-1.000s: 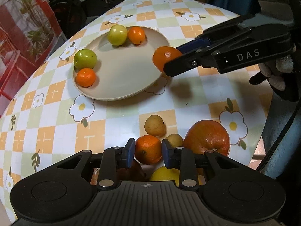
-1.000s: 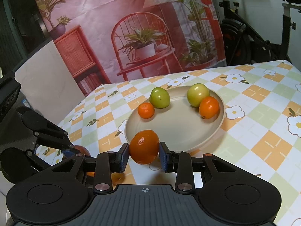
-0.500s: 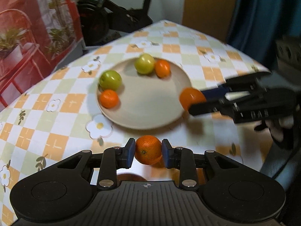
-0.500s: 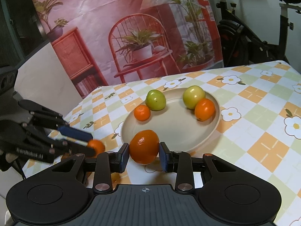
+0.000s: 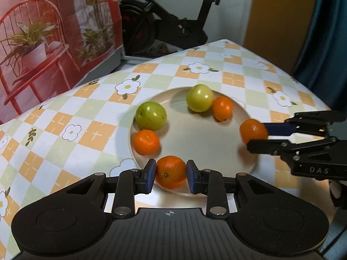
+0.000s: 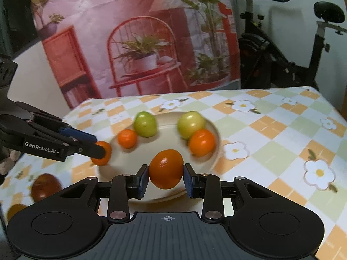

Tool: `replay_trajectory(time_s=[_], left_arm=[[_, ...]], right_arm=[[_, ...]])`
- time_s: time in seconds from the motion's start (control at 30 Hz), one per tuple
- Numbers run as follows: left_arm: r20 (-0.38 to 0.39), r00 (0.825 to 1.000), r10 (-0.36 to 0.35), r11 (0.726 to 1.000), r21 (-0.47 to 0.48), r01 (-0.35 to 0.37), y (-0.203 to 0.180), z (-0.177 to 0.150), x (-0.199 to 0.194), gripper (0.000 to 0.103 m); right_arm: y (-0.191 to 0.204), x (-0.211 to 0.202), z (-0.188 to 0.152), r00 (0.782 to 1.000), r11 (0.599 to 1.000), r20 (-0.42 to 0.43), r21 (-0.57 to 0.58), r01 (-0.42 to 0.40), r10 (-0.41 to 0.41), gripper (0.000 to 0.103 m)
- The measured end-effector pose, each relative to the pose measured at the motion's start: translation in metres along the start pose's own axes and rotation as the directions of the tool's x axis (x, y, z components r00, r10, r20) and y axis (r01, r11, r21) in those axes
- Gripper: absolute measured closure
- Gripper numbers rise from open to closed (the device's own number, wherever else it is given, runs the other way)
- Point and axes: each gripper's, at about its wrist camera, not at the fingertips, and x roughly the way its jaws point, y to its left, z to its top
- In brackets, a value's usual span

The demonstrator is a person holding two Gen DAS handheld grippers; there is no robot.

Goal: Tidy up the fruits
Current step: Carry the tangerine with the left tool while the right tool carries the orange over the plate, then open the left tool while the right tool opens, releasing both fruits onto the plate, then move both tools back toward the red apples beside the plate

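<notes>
Counting fruit on the round beige plate point(image 5: 195, 143): two smooth green apples point(image 5: 151, 118) point(image 5: 199, 98) and two small mandarins point(image 5: 146, 141) point(image 5: 222, 108) lie in its dish. The left tongs point(image 5: 171, 173) pinch a dimpled orange point(image 5: 171, 172) at the plate's near rim; the right tongs point(image 6: 166, 175) pinch a glossy oval mandarin point(image 6: 166, 169) over the opposite rim. A dark red fruit point(image 6: 45, 186) sits on the checked, flower-printed surface point(image 5: 76, 117), beside the plate
</notes>
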Motion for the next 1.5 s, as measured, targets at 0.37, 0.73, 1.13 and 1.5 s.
replay_trajectory(time_s=[0.37,0.73,1.13,1.5], left_arm=[[-0.008,0.997,0.071,0.997,0.019,-0.071,0.001,0.004,0.020,0.071],[0.019,0.995,0.101,0.993,0.061,-0.102,-0.005,0.005,0.025,0.071],[0.025,0.995,0.093,0.995,0.016,-0.094,-0.003,0.004,0.023,0.066],[0.092,0.993,0.071,0.996,-0.063,-0.066,-0.006,-0.002,-0.005,0.061]], right_arm=[[-0.009,0.036,0.006,0.998,0.994,-0.019,-0.096,0.054,-0.056,0.072],[-0.010,0.051,0.004,0.998,0.990,-0.007,-0.125,0.062,-0.063,0.072],[-0.010,0.046,-0.002,0.998,0.992,0.029,-0.111,0.062,-0.059,0.072],[-0.015,0.019,-0.004,0.995,0.999,0.099,-0.052,0.012,-0.007,0.063]])
